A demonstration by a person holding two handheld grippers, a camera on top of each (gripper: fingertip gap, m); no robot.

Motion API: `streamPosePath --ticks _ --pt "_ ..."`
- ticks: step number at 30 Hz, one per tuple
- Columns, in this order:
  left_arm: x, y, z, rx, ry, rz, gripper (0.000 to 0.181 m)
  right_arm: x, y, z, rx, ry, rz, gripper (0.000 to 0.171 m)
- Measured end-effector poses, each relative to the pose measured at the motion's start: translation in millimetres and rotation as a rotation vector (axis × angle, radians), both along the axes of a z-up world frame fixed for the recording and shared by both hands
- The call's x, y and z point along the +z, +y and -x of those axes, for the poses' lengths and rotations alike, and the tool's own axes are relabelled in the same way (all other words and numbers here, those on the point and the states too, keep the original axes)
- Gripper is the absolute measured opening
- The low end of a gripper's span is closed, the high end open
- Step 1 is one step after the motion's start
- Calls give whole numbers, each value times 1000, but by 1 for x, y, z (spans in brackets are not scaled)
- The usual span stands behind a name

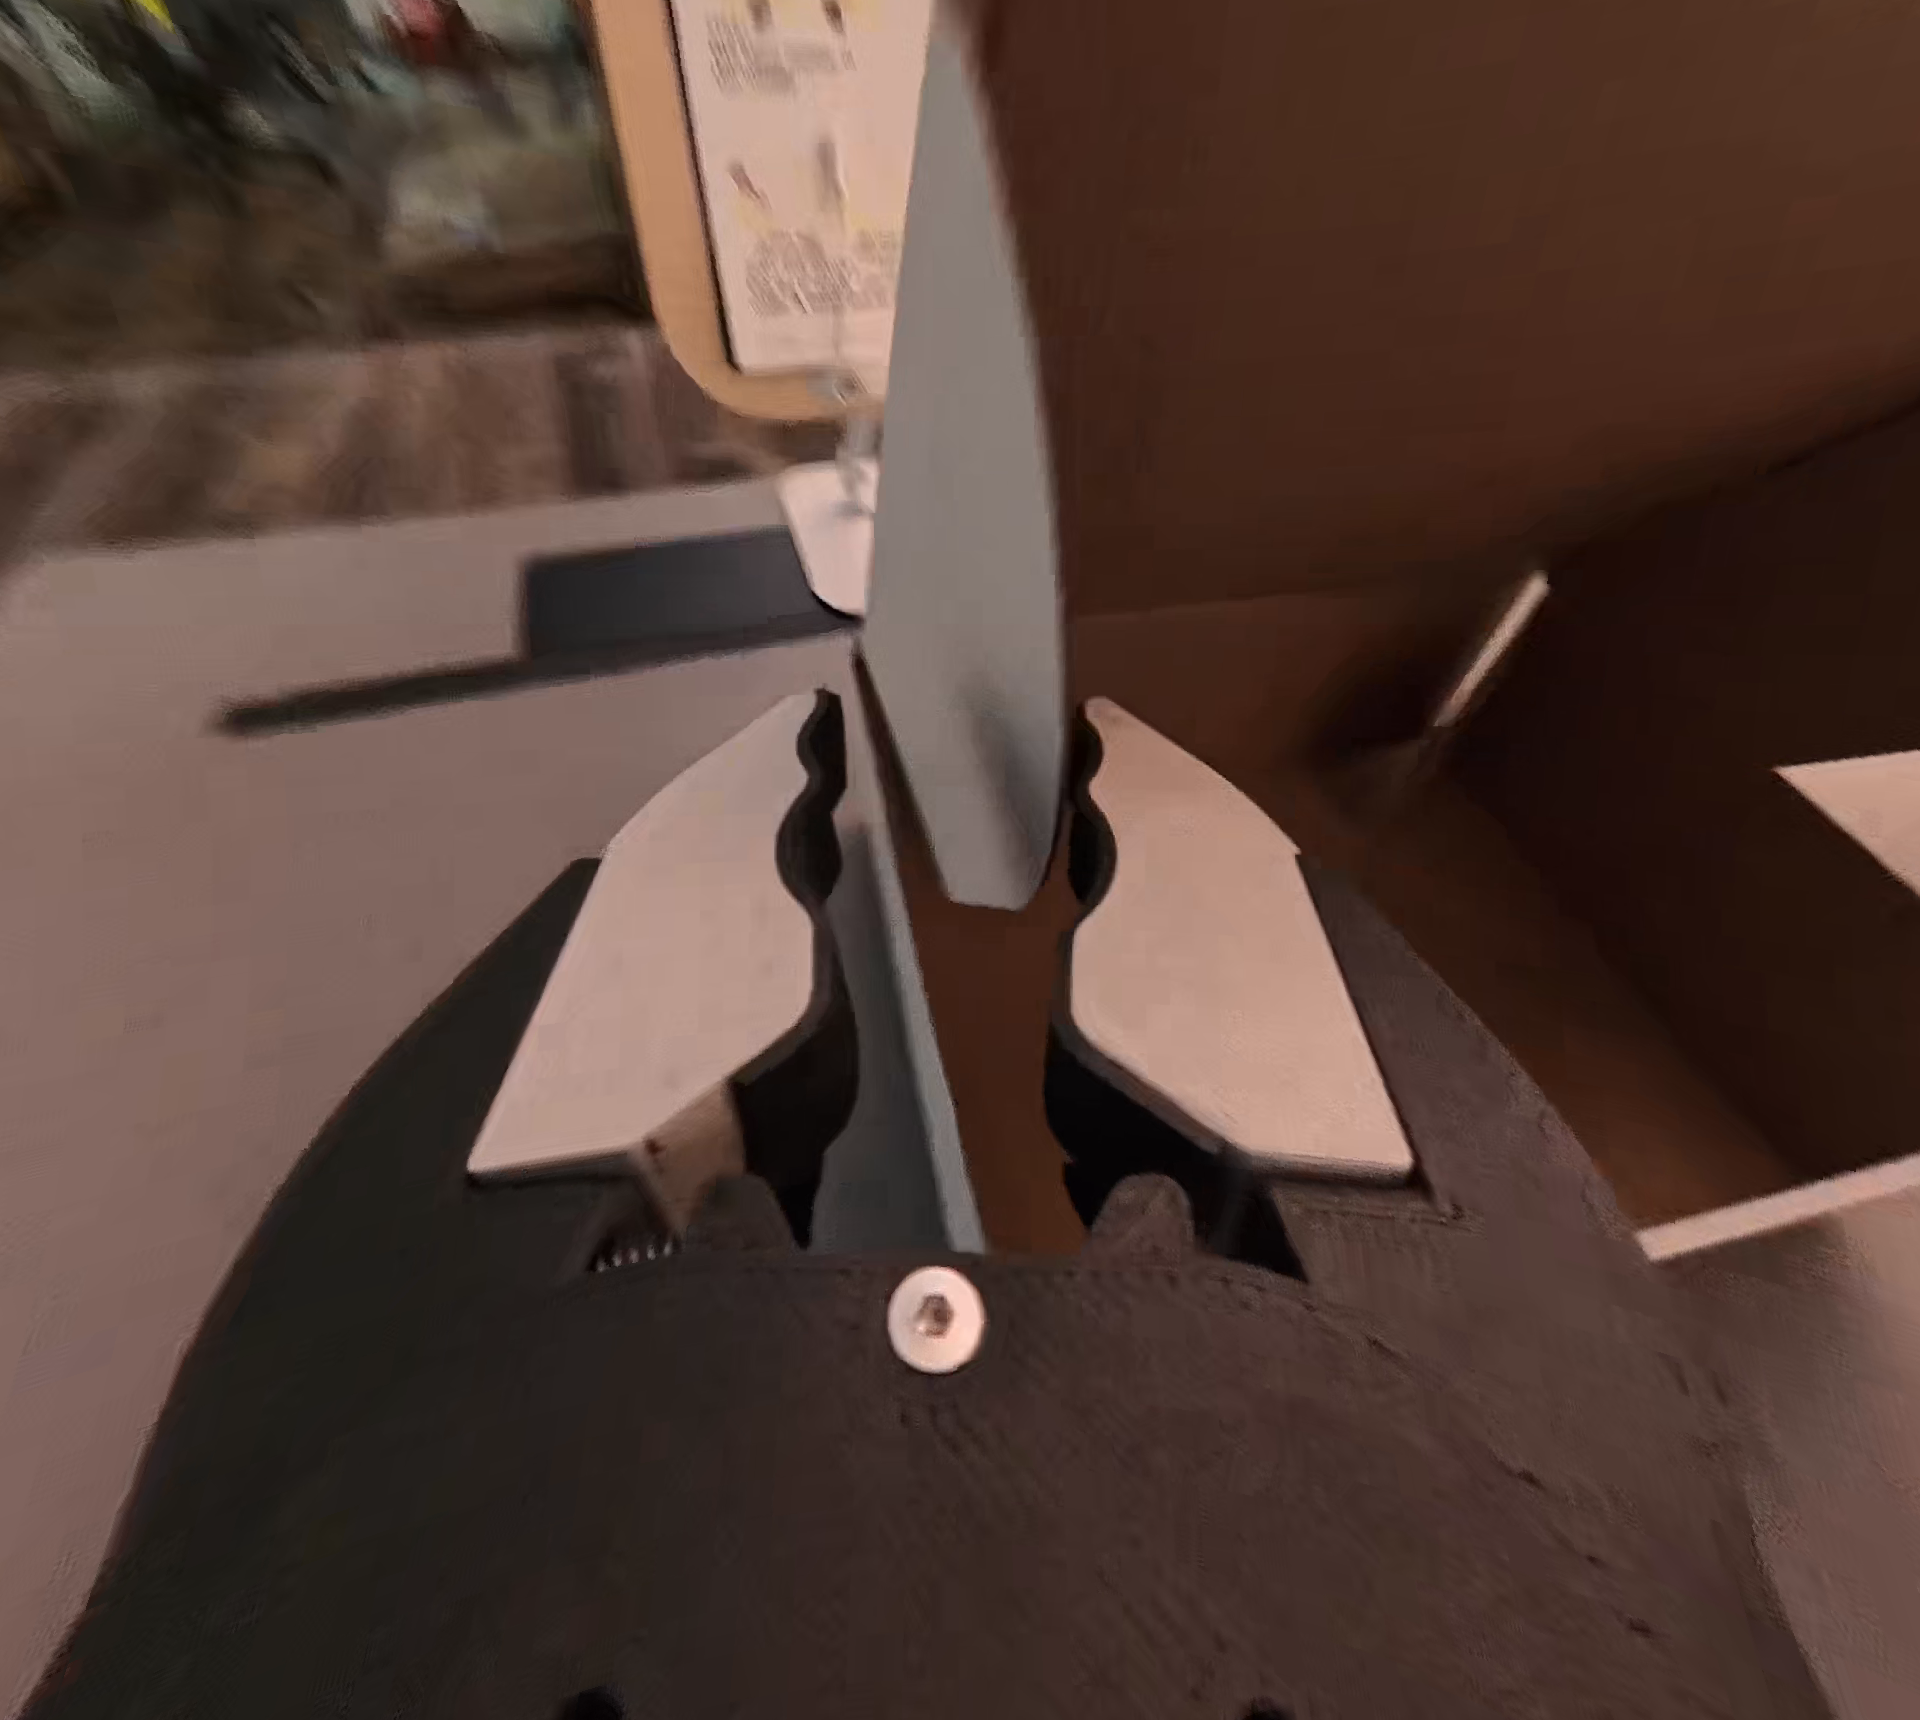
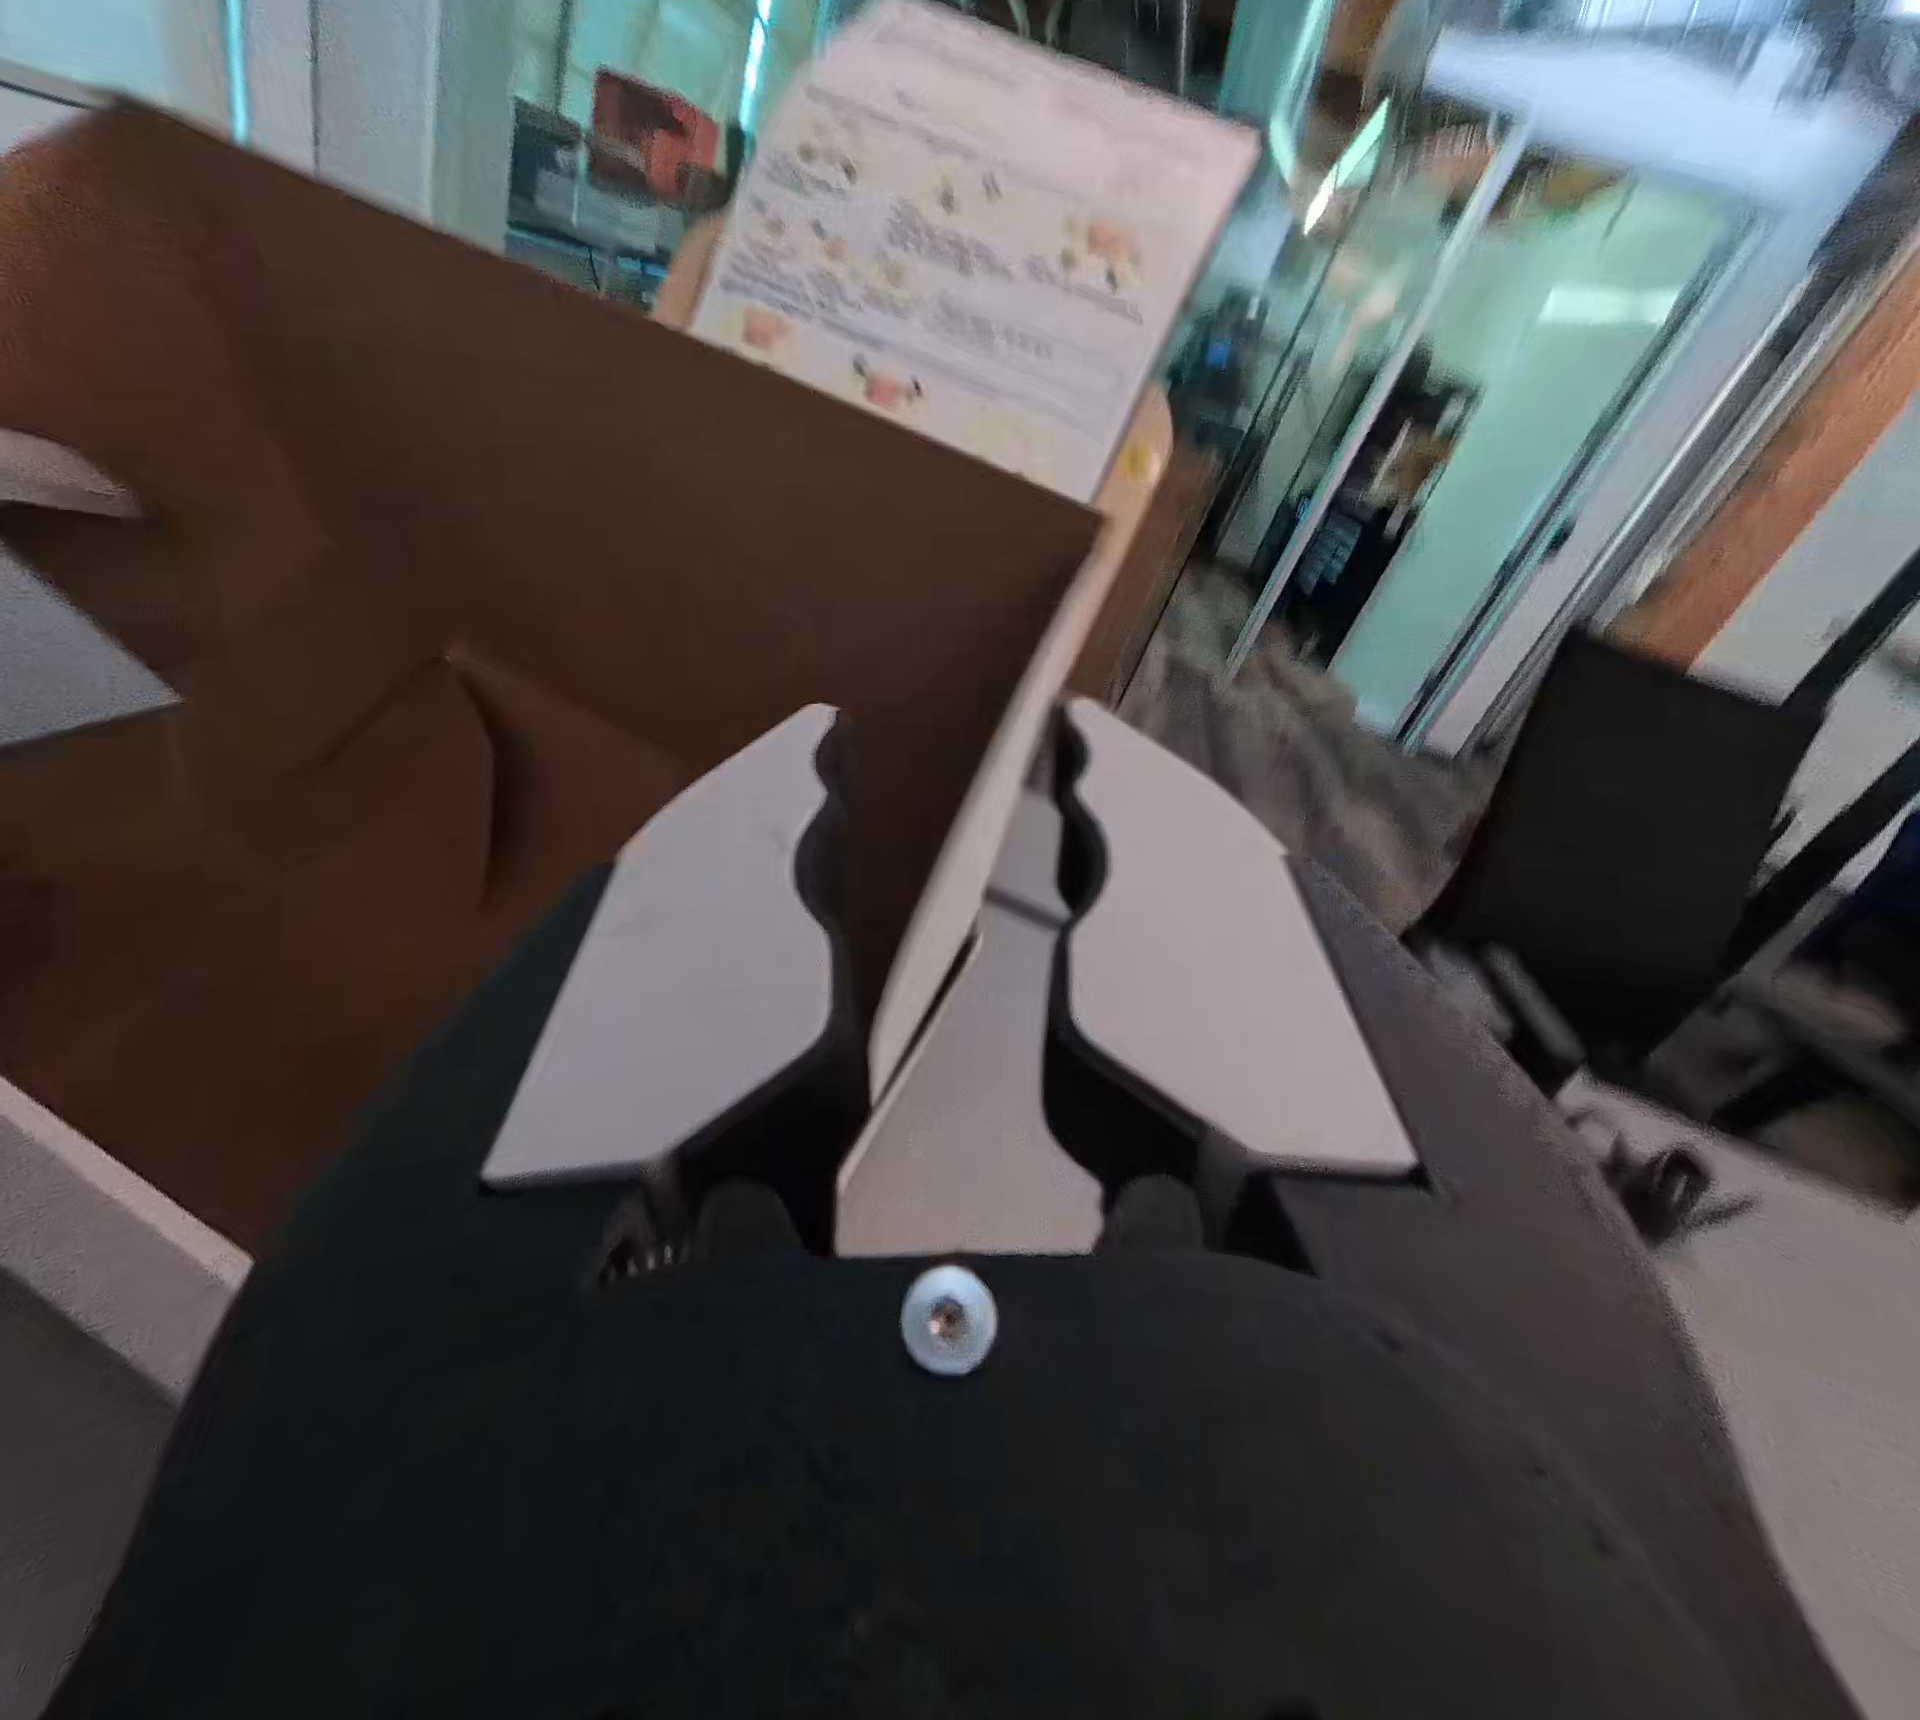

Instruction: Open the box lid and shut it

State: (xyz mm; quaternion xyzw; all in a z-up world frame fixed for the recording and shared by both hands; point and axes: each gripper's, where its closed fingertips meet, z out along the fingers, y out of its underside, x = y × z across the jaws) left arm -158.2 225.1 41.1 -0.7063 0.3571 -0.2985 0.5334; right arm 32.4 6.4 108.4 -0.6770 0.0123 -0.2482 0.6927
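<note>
while lid (image 1: 1455, 268) upright, both hand-held grippers straddle side flaps

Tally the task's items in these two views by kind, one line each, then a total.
Cardboard box: 1, lid raised
Side flaps straddled by gripper fingers: 2, left flap, right flap
Grippers: 2, left gripper, right gripper
Printed sheet on a board behind the box: 1
Total: 6

Matt brown cardboard box lid (image 1: 1403, 268); rough black plastic tongs (image 1: 951, 714).
</note>
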Motion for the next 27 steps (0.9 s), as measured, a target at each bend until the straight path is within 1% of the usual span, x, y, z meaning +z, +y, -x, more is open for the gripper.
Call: streamPosePath --ticks 1,2,3,5,6,7,8,9,10,12,14,16,20,22,24,25,26,27 --pt "13 -8 8 37 8 -106 41 -3 0 -12 1 78 29 52" --pt "26 -21 13 51 13 -209 39 -6 3 -18 30 146 52 59" --pt "35 -38 12 36 16 -279 36 -7 8 -16 87 197 63 62" --pt "37 -70 3 -31 47 -307 50 -8 15 -8 167 232 83 61" --pt "34 -81 -2 -53 69 -315 58 -13 16 -10 149 219 115 60" --pt "32 -87 -5 -53 88 -344 61 -21 17 -13 116 200 161 58" --pt "31 -89 -6 -40 105 -381 58 -28 17 -15 97 181 198 51" --pt "30 -88 -5 -24 112 -411 52 -32 15 -19 61 169 208 50" --pt "30 -84 -4 -10 112 -424 48 -34 13 -23 32 165 204 44" --pt "23 -74 1 14 135 -385 51 -31 8 -25 30 187 167 24" --pt "13 -61 7 41 161 -320 58 -29 8 -21 86 248 150 21" --pt "6 -55 11 36 140 -247 60 -29 9 -20 100 279 170 20" --pt "1 -40 19 58 95 -177 49 -26 10 -19 90 245 202 20" --pt "-2 -36 15 23 95 -122 49 -28 9 -18 91 252 206 20" --pt "-3 -41 8 -38 88 -57 50 -29 8 -18 92 262 203 20" --pt "-2 -41 7 -40 96 -53 50 -30 7 -17 95 264 207 20" --pt "-3 -37 6 -31 120 -66 45 -32 6 -17 96 263 217 20" --pt "-5 -34 4 -35 155 -82 31 -34 5 -17 98 262 224 19"
